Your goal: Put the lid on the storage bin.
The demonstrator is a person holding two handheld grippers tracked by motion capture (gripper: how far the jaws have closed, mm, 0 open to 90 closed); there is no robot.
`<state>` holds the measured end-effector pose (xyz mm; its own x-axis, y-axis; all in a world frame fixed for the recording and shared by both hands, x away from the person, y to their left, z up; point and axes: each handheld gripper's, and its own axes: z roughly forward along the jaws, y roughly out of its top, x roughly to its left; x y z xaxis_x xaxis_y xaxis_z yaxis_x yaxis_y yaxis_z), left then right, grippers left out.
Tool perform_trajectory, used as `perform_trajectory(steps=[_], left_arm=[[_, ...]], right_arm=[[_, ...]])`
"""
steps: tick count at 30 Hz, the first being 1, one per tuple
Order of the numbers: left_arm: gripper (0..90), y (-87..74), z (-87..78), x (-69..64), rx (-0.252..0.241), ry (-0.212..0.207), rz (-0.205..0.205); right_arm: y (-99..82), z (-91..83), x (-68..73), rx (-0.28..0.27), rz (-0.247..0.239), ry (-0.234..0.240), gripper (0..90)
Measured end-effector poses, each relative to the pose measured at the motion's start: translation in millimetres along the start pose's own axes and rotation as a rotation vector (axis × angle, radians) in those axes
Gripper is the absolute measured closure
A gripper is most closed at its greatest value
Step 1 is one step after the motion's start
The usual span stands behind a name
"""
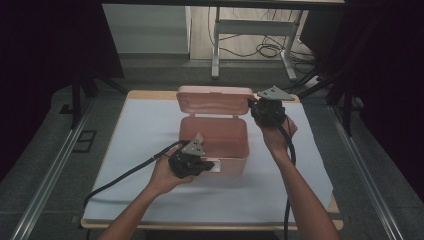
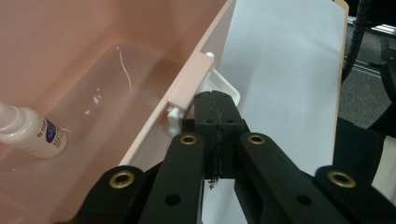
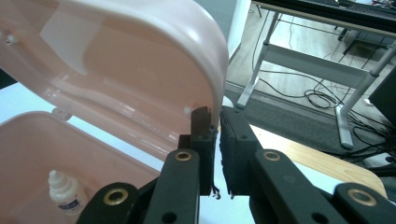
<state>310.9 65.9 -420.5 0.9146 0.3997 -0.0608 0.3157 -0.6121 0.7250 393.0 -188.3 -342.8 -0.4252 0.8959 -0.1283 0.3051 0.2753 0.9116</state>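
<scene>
A pink plastic box [image 1: 215,142] stands mid-table with its lid [image 1: 215,100] swung up at the back. A small white dropper bottle [image 2: 30,133] lies inside on the box floor, and it also appears in the right gripper view [image 3: 65,191]. My left gripper [image 1: 212,165] is at the box's front wall [image 2: 154,130]. Its jaws are shut [image 2: 215,95], with the tips against the white latch [image 2: 226,86]. My right gripper [image 1: 252,106] is at the lid's right corner. Its jaws [image 3: 214,114] pinch the lid's rim [image 3: 219,70].
A white sheet [image 1: 150,130] covers the wooden table [image 1: 310,225]. Black cables trail from both grippers toward the near edge. Behind the table stand a metal desk frame [image 1: 250,30] and loose floor cables [image 1: 267,50].
</scene>
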Motion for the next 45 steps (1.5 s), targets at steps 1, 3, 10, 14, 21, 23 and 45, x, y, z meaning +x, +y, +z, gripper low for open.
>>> perform_trajectory(steps=[1, 3, 10, 14, 21, 23, 45], left_arm=[[90.0, 0.2, 0.1, -0.1, 0.001, 0.001, 0.000], [90.0, 0.2, 0.1, -0.2, 0.000, 0.002, -0.001], [90.0, -0.4, 0.1, -2.7, -0.001, 0.013, -0.006], [90.0, -0.5, 0.0, -3.1, 0.000, 0.015, -0.007], [90.0, -0.4, 0.0, -2.9, -0.001, 0.016, -0.007], [90.0, -0.6, 0.0, -3.0, -0.002, 0.017, -0.008], [90.0, -1.1, 0.1, -3.3, -0.009, 0.019, -0.010]], right_arm=[[-0.8, -0.6, 0.2, -0.002, -0.002, 0.002, 83.7], [-2.3, -1.9, 0.5, -0.005, 0.000, 0.006, 83.5], [-6.3, -8.3, 0.4, 0.003, -0.001, 0.035, 82.4], [-10.1, -13.2, 0.2, 0.011, 0.000, 0.059, 81.6], [-15.1, -18.8, 0.4, 0.026, 0.012, 0.095, 80.6], [-16.3, -20.8, 0.0, 0.032, 0.021, 0.109, 80.2], [-57.4, -45.9, 4.4, 0.120, 0.027, 0.265, 72.9]])
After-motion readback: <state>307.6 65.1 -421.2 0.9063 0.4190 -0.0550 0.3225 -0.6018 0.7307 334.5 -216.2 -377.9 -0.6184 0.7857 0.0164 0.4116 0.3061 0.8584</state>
